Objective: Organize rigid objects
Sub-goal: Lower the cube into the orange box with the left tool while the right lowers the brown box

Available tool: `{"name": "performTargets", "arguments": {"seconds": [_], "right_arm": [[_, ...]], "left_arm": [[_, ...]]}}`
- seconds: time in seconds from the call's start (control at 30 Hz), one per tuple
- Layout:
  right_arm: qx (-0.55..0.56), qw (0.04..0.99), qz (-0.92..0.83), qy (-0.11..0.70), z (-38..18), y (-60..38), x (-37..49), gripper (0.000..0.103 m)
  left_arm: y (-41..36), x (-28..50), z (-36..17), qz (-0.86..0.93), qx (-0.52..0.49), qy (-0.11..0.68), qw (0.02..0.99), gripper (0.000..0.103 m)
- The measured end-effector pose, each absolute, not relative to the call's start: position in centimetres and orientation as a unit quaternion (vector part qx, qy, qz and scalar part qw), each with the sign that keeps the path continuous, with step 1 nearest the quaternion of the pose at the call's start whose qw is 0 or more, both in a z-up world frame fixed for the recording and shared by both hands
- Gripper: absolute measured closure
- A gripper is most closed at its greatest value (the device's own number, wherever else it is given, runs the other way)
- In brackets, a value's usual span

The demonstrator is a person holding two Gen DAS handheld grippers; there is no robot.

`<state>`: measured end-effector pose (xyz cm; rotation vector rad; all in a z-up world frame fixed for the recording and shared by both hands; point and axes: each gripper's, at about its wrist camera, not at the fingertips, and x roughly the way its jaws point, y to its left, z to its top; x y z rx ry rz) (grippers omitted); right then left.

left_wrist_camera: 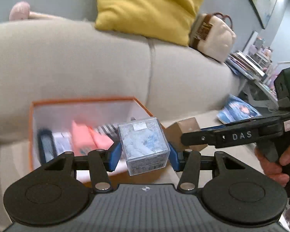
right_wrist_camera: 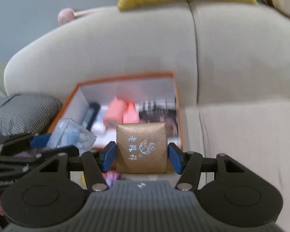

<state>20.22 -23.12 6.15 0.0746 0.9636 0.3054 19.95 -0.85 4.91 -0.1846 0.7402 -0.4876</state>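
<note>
both grips loaded: left hand-held gripper (left_wrist_camera: 144, 154) clamps clear cube (left_wrist_camera: 144, 145), right hand-held gripper (right_wrist_camera: 141, 155) clamps gold box (right_wrist_camera: 141, 147), orange bin (right_wrist_camera: 178, 114) frame centre.

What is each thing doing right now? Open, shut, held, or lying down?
Left tongs: shut on the clear cube.
Clear cube: held, lifted, tilted.
Right tongs: shut on the gold box.
Gold box: closed, held up.
Orange box: open, with things inside.
Yellow cushion: leaning on the sofa.
</note>
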Motion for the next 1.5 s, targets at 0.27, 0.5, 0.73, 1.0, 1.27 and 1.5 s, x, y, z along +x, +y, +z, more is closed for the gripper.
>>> {"name": "performTargets", "arguments": {"seconds": [0.27, 0.5, 0.73, 1.0, 1.27, 1.5], "right_arm": [[-0.036, 0.824, 0.161, 0.541, 1.4, -18.8, 27.4, 0.043], [-0.067, 0.770, 0.128, 0.621, -3.2, -17.0, 30.0, 0.043], [-0.074, 0.734, 0.080, 0.671, -5.4, -15.7, 31.4, 0.043], [-0.111, 0.708, 0.061, 0.695, -7.4, -14.5, 32.0, 0.043], [-0.186, 0.721, 0.088, 0.662, -5.4, -13.3, 32.4, 0.033], [-0.267, 0.707, 0.154, 0.637, -6.6, -11.4, 31.5, 0.050]], "left_arm": [[0.3, 25.5, 3.1, -0.217, -0.051, 0.368, 0.903, 0.045], [1.2, 27.4, 0.2, -0.233, -0.061, 0.384, 0.891, 0.045], [1.5, 28.7, -1.8, -0.240, -0.070, 0.402, 0.881, 0.045], [2.1, 29.2, -2.8, -0.242, -0.082, 0.414, 0.874, 0.045], [2.3, 29.5, -2.9, -0.242, -0.084, 0.418, 0.872, 0.045], [2.4, 29.9, -3.4, -0.231, -0.077, 0.437, 0.866, 0.045]]}}
